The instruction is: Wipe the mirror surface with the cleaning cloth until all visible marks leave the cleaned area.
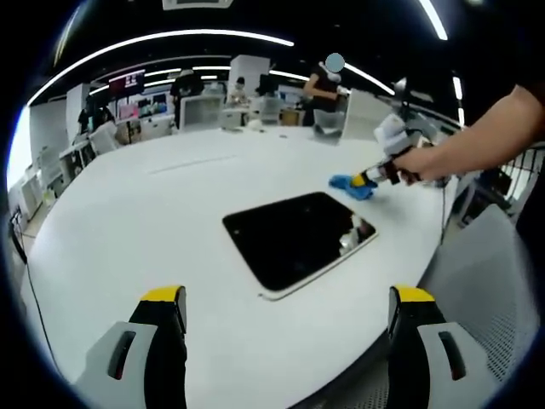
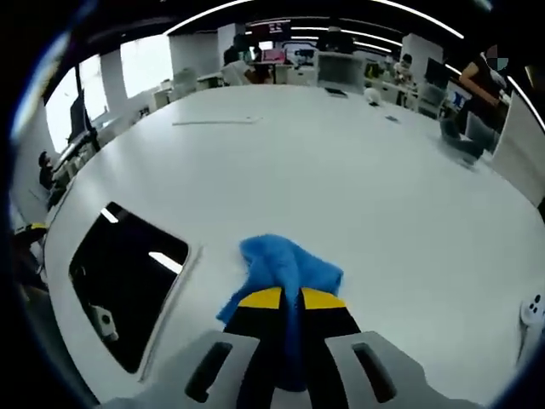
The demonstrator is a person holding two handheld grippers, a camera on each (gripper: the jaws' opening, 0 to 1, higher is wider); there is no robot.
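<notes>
The right hand-held gripper (image 2: 289, 300) pinches the cloth (image 2: 285, 268) on the desk (image 2: 341, 170) beside the mirror (image 1: 298, 239); the left hand-held gripper (image 1: 289, 311) hovers wide open, empty. Next: carry cloth onto glass.

Dark rectangular mirror (image 1: 296, 238) lying flat on white table (image 1: 153, 230), white-edged. Crumpled blue cleaning cloth (image 2: 285, 273) just beside mirror (image 2: 123, 281), pinched between yellow-tipped jaws, resting on table (image 2: 341, 170).

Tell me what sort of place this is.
Probably an open-plan office or lab: a large white table with a mirror lying on it, desks with monitors along the back, people working there, and long strip lights on a dark ceiling.
</notes>
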